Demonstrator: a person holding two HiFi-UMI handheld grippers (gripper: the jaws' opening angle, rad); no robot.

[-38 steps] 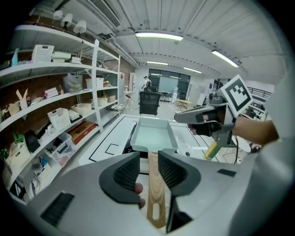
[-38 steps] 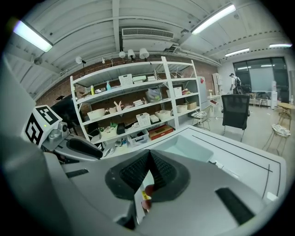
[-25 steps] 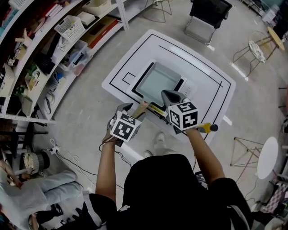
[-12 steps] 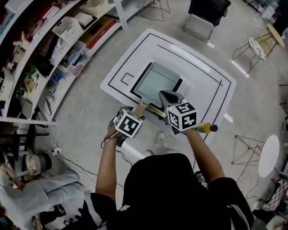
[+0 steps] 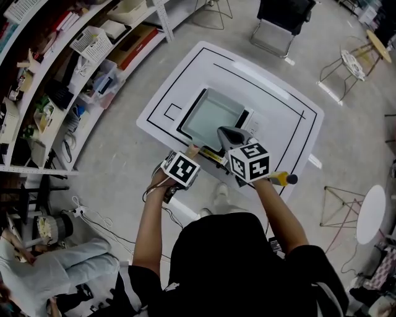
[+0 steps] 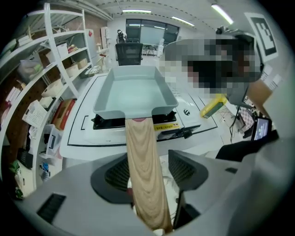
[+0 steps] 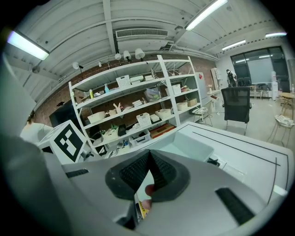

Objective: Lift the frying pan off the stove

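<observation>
A rectangular grey-green frying pan (image 5: 213,114) (image 6: 133,94) sits on a black stove (image 5: 183,122) (image 6: 103,122) on the white table (image 5: 278,105). Its wooden handle (image 5: 193,150) (image 6: 143,161) points toward me. My left gripper (image 5: 189,156) (image 6: 147,170) is open, and the handle runs between its jaws; a small gap shows on the right side. My right gripper (image 5: 226,133) (image 7: 148,161) hovers over the pan's near right corner, shut on nothing. In the right gripper view the pan (image 7: 184,145) lies just beyond the jaws.
A yellow-handled tool (image 5: 281,178) (image 6: 213,106) lies at the table's near right edge. Loaded shelves (image 5: 74,62) run along the left. A black chair (image 5: 284,18) stands beyond the table, and stools are at the right. A person (image 5: 49,272) sits on the floor at lower left.
My left gripper has moved forward and slightly right, sliding along the wooden handle toward the pan. The right gripper has barely shifted.
</observation>
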